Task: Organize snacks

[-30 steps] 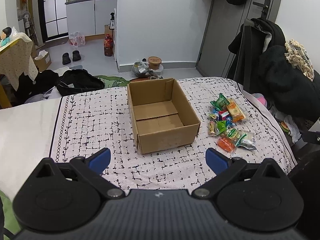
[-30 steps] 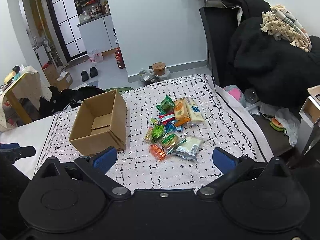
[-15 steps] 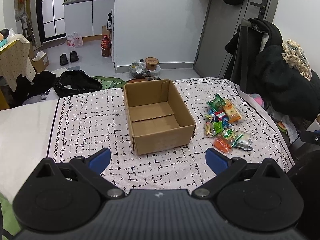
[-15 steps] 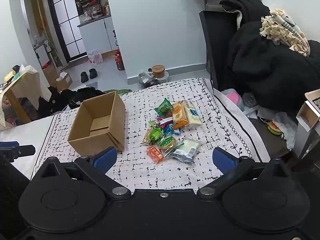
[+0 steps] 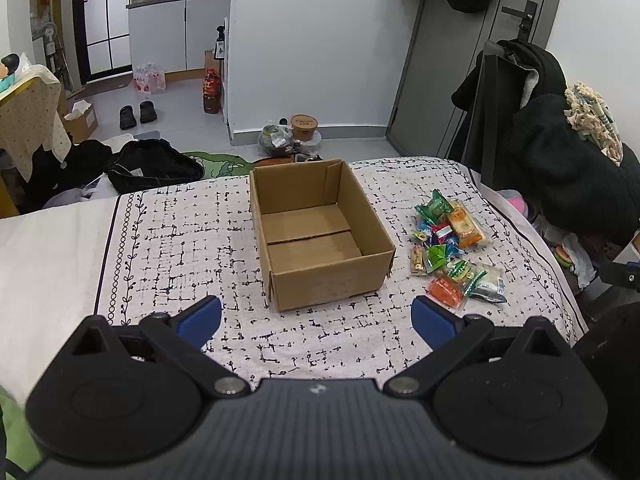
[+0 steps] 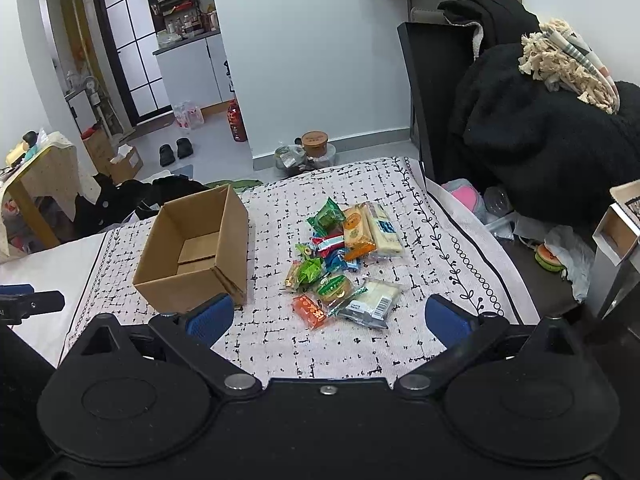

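Note:
An open, empty cardboard box (image 5: 320, 236) stands on a table with a white cloth with a black pattern (image 5: 180, 240). It also shows in the right wrist view (image 6: 196, 252). A pile of several wrapped snacks (image 5: 452, 252) lies right of the box, also seen in the right wrist view (image 6: 344, 264). My left gripper (image 5: 316, 320) is open and empty, held back from the box's near wall. My right gripper (image 6: 328, 318) is open and empty, just short of the snack pile.
A chair heaped with black coats (image 6: 540, 128) stands right of the table. A black bag (image 5: 152, 164) and clutter lie on the floor beyond the far edge. The table's right edge (image 6: 480, 232) is near the snacks.
Both grippers have drawn back and risen slightly, so box and snacks look a little smaller and farther. Nothing on the table has moved.

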Demonstrator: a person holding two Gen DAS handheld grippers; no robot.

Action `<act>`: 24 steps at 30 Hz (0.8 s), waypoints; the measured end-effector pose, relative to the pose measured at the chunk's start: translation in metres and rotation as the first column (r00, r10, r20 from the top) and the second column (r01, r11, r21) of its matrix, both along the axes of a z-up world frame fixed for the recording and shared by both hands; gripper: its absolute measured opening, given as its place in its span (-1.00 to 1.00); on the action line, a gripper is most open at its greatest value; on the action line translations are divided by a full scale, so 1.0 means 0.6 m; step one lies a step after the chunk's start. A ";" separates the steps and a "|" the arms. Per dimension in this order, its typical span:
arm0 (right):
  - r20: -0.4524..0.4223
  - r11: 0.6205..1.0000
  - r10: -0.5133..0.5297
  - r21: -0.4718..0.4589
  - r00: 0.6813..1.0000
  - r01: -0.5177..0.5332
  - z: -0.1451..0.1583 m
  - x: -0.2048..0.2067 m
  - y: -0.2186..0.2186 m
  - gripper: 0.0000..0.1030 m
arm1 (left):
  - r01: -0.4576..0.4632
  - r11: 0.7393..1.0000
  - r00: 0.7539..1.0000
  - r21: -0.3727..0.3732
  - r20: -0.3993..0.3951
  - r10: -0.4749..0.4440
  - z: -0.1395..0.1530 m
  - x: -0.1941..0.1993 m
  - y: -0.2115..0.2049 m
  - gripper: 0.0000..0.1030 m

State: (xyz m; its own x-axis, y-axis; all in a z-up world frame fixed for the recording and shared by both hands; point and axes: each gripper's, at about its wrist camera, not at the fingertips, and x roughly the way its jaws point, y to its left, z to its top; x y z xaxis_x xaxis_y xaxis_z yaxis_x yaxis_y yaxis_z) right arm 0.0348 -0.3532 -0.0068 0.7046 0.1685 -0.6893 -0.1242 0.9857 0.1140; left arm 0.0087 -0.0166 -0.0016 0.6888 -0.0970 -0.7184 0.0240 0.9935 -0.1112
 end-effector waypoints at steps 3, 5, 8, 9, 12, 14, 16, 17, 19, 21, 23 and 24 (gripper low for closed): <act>0.001 1.000 0.003 0.005 1.000 -0.003 0.000 0.000 0.001 1.00 | 0.001 1.000 1.000 0.001 -0.001 -0.001 -0.001 0.000 0.000 0.96; 0.004 1.000 0.007 0.001 1.000 -0.007 -0.001 -0.001 0.003 1.00 | 0.004 1.000 1.000 0.003 -0.001 -0.004 -0.001 0.000 -0.001 0.96; 0.007 1.000 0.012 -0.002 1.000 -0.012 -0.001 -0.001 0.005 1.00 | 0.005 1.000 1.000 0.002 -0.001 -0.005 -0.002 0.000 0.000 0.96; 0.006 1.000 0.011 -0.003 1.000 -0.011 -0.001 -0.001 0.005 1.00 | 0.005 1.000 1.000 0.003 -0.001 -0.005 -0.002 0.000 -0.001 0.96; 0.003 1.000 0.010 -0.004 1.000 -0.010 -0.002 -0.002 0.005 1.00 | 0.011 1.000 1.000 0.001 0.002 -0.011 -0.004 -0.001 0.000 0.96; 0.006 1.000 0.012 -0.007 1.000 -0.012 -0.002 -0.002 0.006 1.00 | 0.021 1.000 1.000 0.013 0.003 -0.021 -0.005 -0.001 -0.002 0.96; 0.006 1.000 0.012 -0.006 1.000 -0.012 -0.002 0.000 0.006 1.00 | 0.021 1.000 1.000 0.022 0.003 -0.021 -0.008 0.000 -0.003 0.96; 0.005 1.000 0.013 -0.006 1.000 -0.013 -0.003 -0.001 0.006 1.00 | 0.023 1.000 1.000 0.020 0.002 -0.023 -0.009 0.002 -0.003 0.96; 0.002 1.000 0.022 -0.005 1.000 -0.022 -0.005 0.002 0.007 1.00 | 0.026 1.000 1.000 0.017 0.003 -0.026 -0.010 0.005 -0.003 0.96; 0.000 1.000 0.027 -0.006 1.000 -0.027 -0.009 0.003 0.008 1.00 | 0.030 0.999 1.000 0.020 0.006 -0.030 -0.013 0.009 -0.006 0.96; -0.005 1.000 0.027 -0.009 1.000 -0.027 -0.014 0.004 0.009 1.00 | 0.036 0.999 0.999 0.021 0.009 -0.037 -0.016 0.013 -0.008 0.96; -0.007 1.000 0.025 -0.010 1.000 -0.025 -0.017 0.005 0.009 1.00 | 0.038 0.999 0.999 0.018 0.010 -0.039 -0.018 0.016 -0.009 0.96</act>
State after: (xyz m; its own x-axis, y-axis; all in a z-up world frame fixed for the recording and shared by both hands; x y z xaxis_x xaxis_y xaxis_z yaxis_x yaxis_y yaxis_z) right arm 0.0378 -0.3475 -0.0169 0.6952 0.1796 -0.6960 -0.1483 0.9833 0.1055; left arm 0.0180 -0.0219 -0.0122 0.6921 -0.1110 -0.7132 0.0632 0.9936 -0.0933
